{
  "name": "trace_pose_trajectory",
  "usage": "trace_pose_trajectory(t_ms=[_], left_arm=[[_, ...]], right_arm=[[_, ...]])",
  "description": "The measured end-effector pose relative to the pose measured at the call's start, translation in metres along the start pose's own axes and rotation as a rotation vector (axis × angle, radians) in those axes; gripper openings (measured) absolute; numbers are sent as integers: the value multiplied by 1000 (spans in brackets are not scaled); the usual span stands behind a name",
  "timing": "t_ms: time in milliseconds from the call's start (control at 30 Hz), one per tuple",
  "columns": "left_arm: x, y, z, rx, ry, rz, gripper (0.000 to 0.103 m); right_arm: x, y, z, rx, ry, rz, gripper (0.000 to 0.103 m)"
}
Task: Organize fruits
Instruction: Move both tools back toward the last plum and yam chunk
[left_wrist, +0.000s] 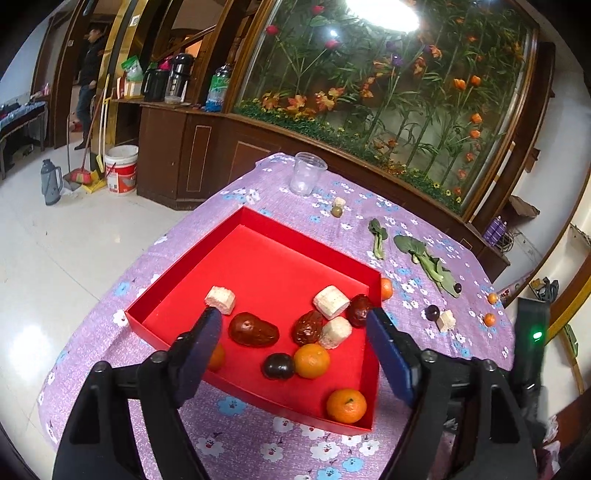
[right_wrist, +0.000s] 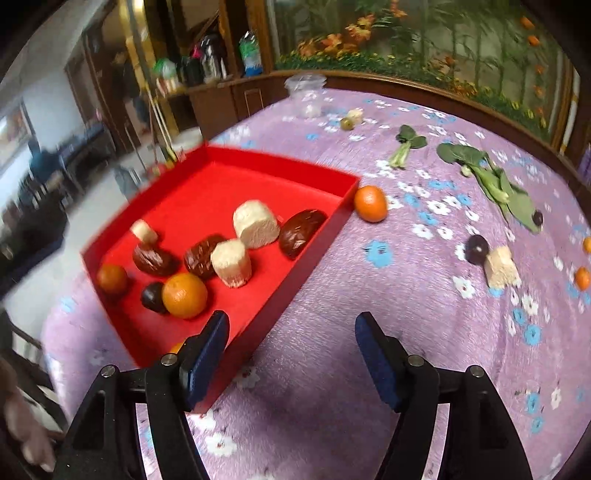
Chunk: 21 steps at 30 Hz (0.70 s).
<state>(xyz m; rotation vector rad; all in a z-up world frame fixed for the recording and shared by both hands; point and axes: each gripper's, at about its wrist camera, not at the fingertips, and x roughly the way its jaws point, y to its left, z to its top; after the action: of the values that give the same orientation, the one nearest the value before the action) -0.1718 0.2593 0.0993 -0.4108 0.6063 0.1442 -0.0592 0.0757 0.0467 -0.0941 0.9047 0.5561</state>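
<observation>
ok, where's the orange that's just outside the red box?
The orange sits on the tablecloth against the red box's far right corner, centre of the right wrist view.

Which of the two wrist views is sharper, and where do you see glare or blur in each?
Left wrist view: sharper; the red tray and the dates in it are crisp, though a ceiling light blows out to white at the top and glares off the floor. Right wrist view: motion-blurred, worst on the room at left and the plastic cup; both views bend straight lines near the edges.

Glossy white tiled floor, dark wooden cabinet, glass-fronted flower display
</observation>
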Motion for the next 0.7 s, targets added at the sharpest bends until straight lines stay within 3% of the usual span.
trace_pose_trajectory(t_ms=[167, 367, 700], left_arm=[[-6, -15, -1, 41, -9, -19, 80], [8, -55, -13, 123, 46, -41, 80], [27, -122, -34, 282, 110, -66, 80]], right_arm=[[-32, -60, -19, 104, -38, -52, 76], [-55, -133, -50, 224, -30, -139, 76], [-67, -183, -73, 297, -44, -125, 76]])
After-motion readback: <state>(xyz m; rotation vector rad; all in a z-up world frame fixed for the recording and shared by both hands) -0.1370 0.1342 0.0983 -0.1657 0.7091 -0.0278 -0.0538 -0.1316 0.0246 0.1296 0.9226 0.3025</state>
